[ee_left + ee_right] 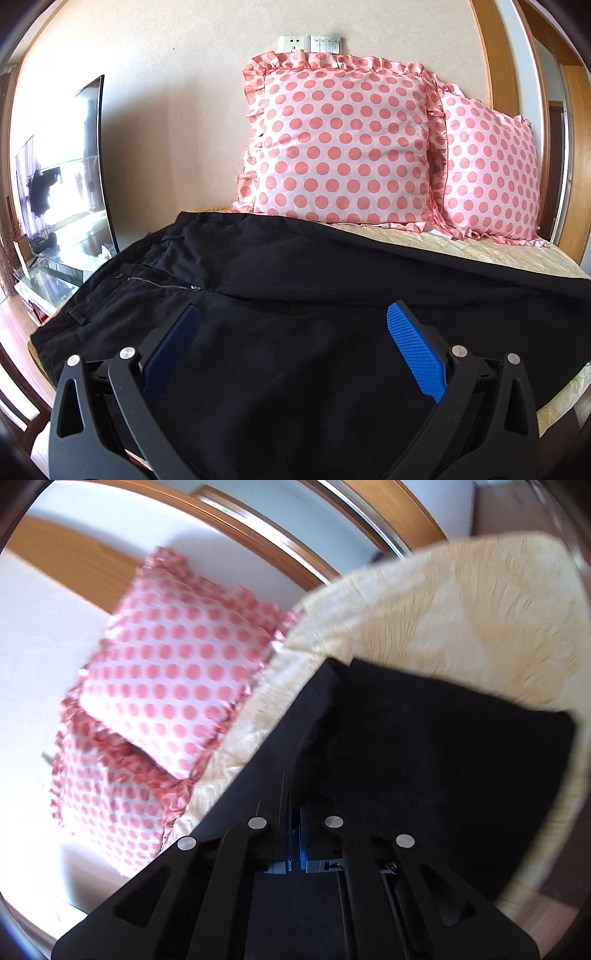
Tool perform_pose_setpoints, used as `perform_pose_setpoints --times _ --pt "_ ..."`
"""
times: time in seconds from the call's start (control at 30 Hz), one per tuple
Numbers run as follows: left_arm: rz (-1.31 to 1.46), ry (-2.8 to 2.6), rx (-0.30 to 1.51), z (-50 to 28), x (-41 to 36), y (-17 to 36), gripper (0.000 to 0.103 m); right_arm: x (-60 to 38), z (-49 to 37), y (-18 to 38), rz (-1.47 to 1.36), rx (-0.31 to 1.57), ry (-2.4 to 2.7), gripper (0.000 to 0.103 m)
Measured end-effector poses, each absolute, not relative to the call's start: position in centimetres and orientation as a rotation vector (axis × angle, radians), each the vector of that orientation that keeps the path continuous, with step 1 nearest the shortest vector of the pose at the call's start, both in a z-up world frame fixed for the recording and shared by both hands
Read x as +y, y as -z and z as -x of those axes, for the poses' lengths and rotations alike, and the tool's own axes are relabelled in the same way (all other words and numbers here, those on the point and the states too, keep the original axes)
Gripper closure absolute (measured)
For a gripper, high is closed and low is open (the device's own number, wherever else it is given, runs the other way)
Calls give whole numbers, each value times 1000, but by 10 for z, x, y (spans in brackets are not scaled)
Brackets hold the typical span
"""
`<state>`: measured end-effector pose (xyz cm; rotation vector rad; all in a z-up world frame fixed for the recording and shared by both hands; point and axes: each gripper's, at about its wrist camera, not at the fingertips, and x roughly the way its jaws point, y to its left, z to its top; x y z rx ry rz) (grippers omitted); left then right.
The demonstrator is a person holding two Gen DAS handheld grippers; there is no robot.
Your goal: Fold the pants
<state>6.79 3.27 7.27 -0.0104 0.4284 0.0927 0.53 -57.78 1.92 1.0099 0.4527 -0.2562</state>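
Black pants lie spread on a cream bedspread, waistband and zipper at the left. My left gripper is open, its blue pads wide apart just above the pants, holding nothing. In the right wrist view the pants lie on the bedspread with a fold of the cloth raised. My right gripper is shut on the black cloth near a leg edge. This view is blurred.
Two pink polka-dot pillows lean on the wall behind the pants; they also show in the right wrist view. A TV on a glass stand is at the left. A wooden frame stands at the right.
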Motion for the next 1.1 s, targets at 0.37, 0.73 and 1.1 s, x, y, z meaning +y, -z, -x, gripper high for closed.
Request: perform_pose_setpoints --times 0.37,0.73,1.1 --pt "213 -68 528 -135 86 -101 2 -567 22 -2 -941 478 322 101" --pt "308 -280 779 -338 150 -105 15 -560 18 -6 -794 520 343 102" --pt "613 -351 949 -414 190 -45 62 -558 17 -6 -751 534 345 102"
